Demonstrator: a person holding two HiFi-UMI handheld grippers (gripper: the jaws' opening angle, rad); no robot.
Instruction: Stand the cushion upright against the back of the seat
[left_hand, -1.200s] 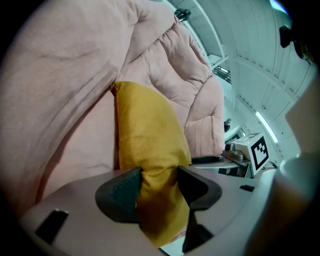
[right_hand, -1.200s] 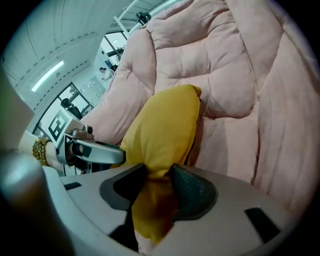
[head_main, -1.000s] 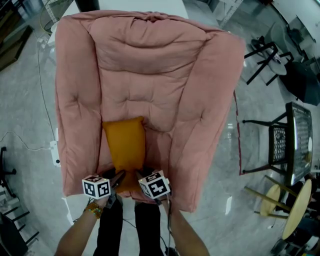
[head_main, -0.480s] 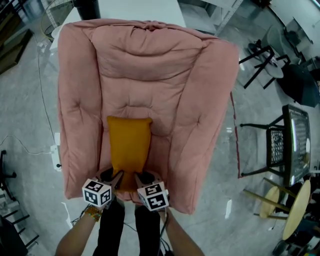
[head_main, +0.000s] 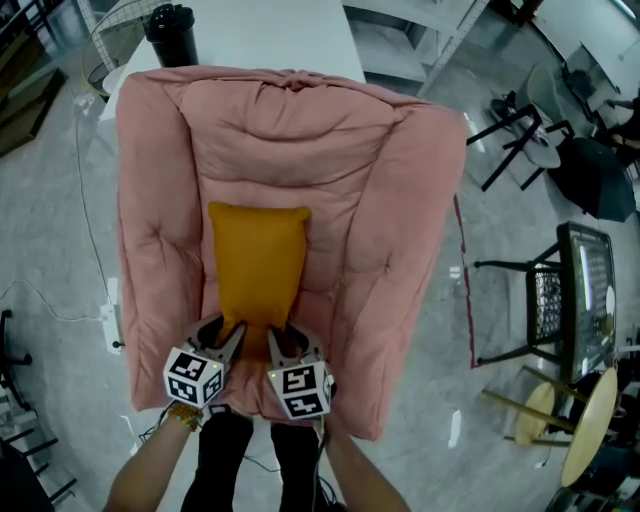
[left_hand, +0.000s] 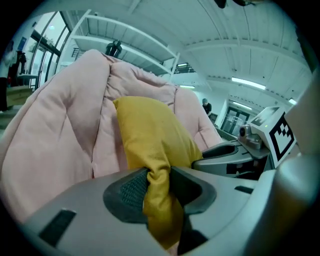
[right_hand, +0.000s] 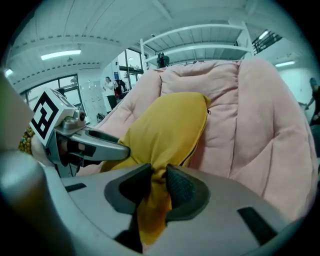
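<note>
A mustard-yellow cushion (head_main: 257, 265) lies lengthwise on the seat of a big pink padded armchair (head_main: 290, 150), its far end raised toward the chair's back. My left gripper (head_main: 232, 340) is shut on the cushion's near left corner, the yellow fabric (left_hand: 157, 192) bunched between its pads. My right gripper (head_main: 277, 342) is shut on the near right corner, cloth (right_hand: 156, 192) pinched between its pads. Both jaws have just been closing on the cushion. In each gripper view the cushion (right_hand: 167, 127) rises ahead against the pink backrest (left_hand: 75, 115).
A white table (head_main: 270, 30) with a dark canister (head_main: 170, 32) stands behind the armchair. Black metal chairs (head_main: 560, 300) and a small round table (head_main: 590, 420) stand on the right. A cable and a white power strip (head_main: 108, 320) lie on the grey floor at left.
Both grippers have lifted the cushion's near end and pushed it toward the backrest. The cushion now reaches higher up the chair's back than a second ago.
</note>
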